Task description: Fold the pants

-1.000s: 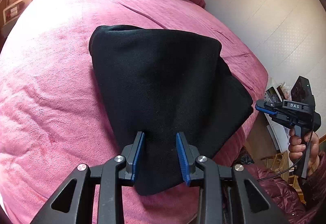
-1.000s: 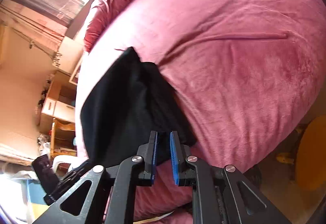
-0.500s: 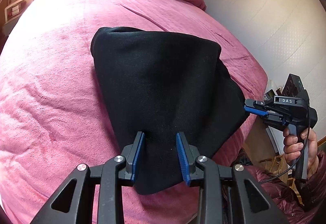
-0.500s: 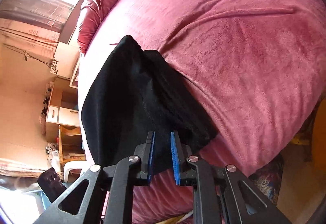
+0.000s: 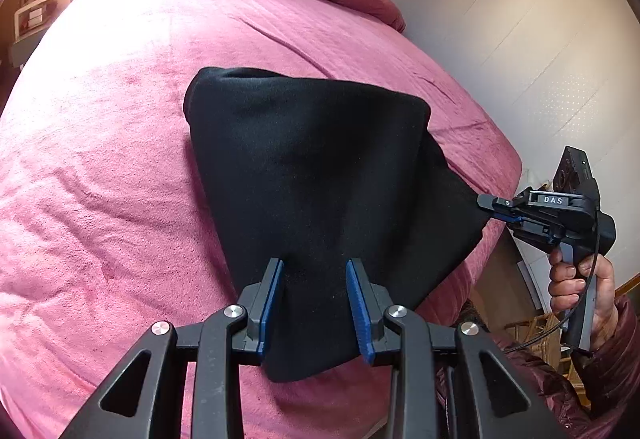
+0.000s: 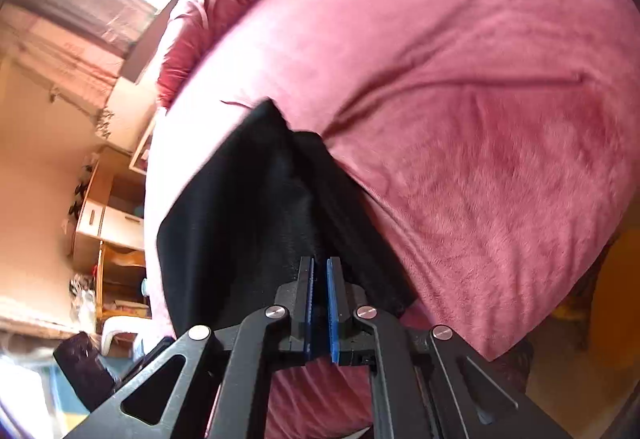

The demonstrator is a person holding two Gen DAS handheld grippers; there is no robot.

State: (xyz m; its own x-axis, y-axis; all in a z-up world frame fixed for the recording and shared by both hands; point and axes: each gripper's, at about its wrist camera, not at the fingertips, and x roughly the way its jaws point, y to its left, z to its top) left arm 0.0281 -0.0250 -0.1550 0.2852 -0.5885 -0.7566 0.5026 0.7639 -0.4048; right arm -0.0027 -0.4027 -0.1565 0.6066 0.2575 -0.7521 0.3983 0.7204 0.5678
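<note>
Right wrist view blurred, right gripper (image 6: 318, 271) now nipped on black pants (image 6: 248, 215) edge, left gripper (image 5: 314, 271) fingers parted, astride the near corner.

Left gripper (image 5: 314, 307): matte black linkage arms with triangular cut-outs, silver round screw heads at the pivots, blue ribbed pads (image 5: 358, 313) on both fingers. Right gripper (image 6: 318, 303): same build; its black pistol-style body carries white "DAS" lettering (seen from the left wrist view) and a thin black cable. Right hand (image 5: 580, 289): bare skin, dark maroon quilted sleeve.
</note>
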